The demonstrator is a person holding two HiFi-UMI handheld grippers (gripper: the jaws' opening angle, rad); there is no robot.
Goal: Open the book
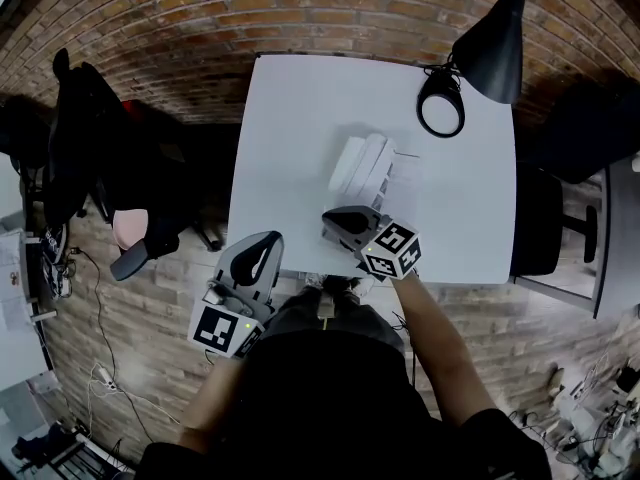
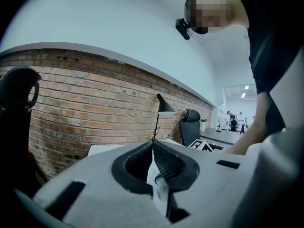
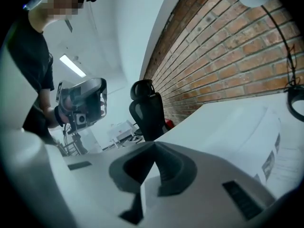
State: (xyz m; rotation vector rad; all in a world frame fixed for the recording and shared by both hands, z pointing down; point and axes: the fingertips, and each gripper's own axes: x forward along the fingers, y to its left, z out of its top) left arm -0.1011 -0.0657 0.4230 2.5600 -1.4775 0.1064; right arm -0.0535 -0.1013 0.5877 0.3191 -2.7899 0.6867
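The white book (image 1: 372, 168) lies open on the white table (image 1: 290, 118), with a curved stack of pages at its left and a flat printed page at its right. That printed page (image 3: 271, 148) also shows at the right edge of the right gripper view. My right gripper (image 1: 335, 223) hovers just in front of the book near the table's front edge, its jaws shut on nothing (image 3: 154, 146). My left gripper (image 1: 270, 240) hangs off the table's front left corner, away from the book. Its jaws meet at the tips with nothing between them (image 2: 153, 144).
A black desk lamp (image 1: 492, 43) leans over the table's far right corner, its ring base (image 1: 441, 103) on the tabletop. A black office chair (image 1: 538, 218) stands at the right side. A dark chair draped with clothing (image 1: 85, 133) stands left. A brick wall (image 1: 300, 8) lies behind.
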